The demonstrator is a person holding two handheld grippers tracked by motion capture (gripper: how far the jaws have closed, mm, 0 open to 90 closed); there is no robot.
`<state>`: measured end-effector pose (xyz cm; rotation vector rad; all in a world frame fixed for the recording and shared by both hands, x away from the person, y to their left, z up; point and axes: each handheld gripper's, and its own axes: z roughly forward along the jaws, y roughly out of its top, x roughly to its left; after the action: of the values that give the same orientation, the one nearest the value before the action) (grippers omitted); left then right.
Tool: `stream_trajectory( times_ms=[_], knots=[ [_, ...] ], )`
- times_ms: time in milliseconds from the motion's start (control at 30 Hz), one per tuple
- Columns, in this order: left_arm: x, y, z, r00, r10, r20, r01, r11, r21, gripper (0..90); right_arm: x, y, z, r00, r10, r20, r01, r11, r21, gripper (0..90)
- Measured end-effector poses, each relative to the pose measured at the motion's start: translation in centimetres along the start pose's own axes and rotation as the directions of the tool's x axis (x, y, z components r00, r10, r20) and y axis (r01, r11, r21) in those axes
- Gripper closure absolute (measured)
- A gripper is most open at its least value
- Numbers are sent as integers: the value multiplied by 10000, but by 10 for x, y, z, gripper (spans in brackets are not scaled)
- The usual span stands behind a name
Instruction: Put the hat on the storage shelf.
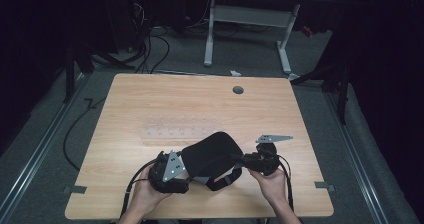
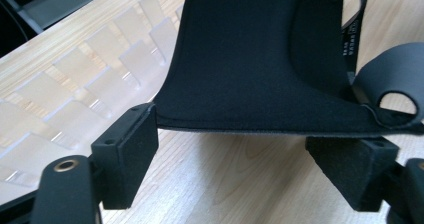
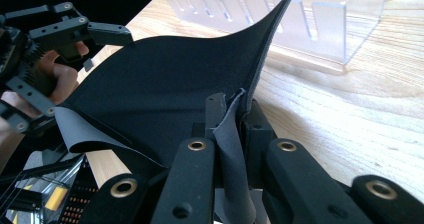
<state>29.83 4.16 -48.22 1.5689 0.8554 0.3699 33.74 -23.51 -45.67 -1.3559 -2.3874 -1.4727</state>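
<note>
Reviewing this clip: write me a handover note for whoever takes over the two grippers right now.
Right gripper: shut on an edge of the black fabric pad, a fold of it pinched between the jaws.
Left gripper: open; its jaws stand to either side of the pad's opposite edge, and the pads do not press on it.
The fabric pad, with its straps, is held up over the near part of the wooden table. A clear slotted rack lies just beyond it.
Done: one edge gripped and lifted.
Left: probably close the left gripper on its edge, then carry on handling the pad.
</note>
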Motion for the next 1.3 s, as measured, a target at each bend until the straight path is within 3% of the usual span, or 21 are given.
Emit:
stream_trajectory(
  times_ms=[233, 300, 367, 467, 700, 900, 1100, 1133, 1300],
  knots=[
    [1, 0, -3, 9998, 169, -103, -169, 9999, 0, 278, 6, 5, 1, 9996, -245, -119, 246, 9997, 70, 856],
    [1, 0, -6, 9996, 118, 276, -117, 9999, -48, 383, 6, 7, 1, 9995, -250, -208, 251, 9997, 64, 856],
    [-2, -3, -4, 9992, 190, 342, -192, 9998, 40, 407, 6, 7, 3, 9984, -113, -562, 118, 9999, 88, 856],
    [-5, -6, -2, 9985, 434, 341, -441, 9988, 226, 445, 11, 8, 9, 9977, -314, -603, 322, 9994, 133, 856],
    [-5, -2, -8, 9964, 599, 594, -602, 9982, 38, 570, 12, 10, 9, 9964, -290, -797, 284, 9996, -89, 847],
    [-4, 2, -12, 9906, 364, 1316, -411, 9986, 335, 698, 8, 11, 10, 9959, -208, -884, 178, 9992, -354, 815],
    [-10, 5, -18, 9735, 72, 2287, -231, 9975, 670, 858, 3, 10, 12, 9970, -32, -767, -9, 9986, -530, 730],
    [-11, 5, -18, 9737, 135, 2276, -325, 9963, 799, 864, 1, 10, 12, 9968, -29, -794, -21, 9980, -635, 700],
    [-12, 3, -19, 9721, -289, 2326, 80, 9959, 903, 866, -3, 9, 6, 9973, 158, -715, -235, 9938, -1085, 600]
  ],
)
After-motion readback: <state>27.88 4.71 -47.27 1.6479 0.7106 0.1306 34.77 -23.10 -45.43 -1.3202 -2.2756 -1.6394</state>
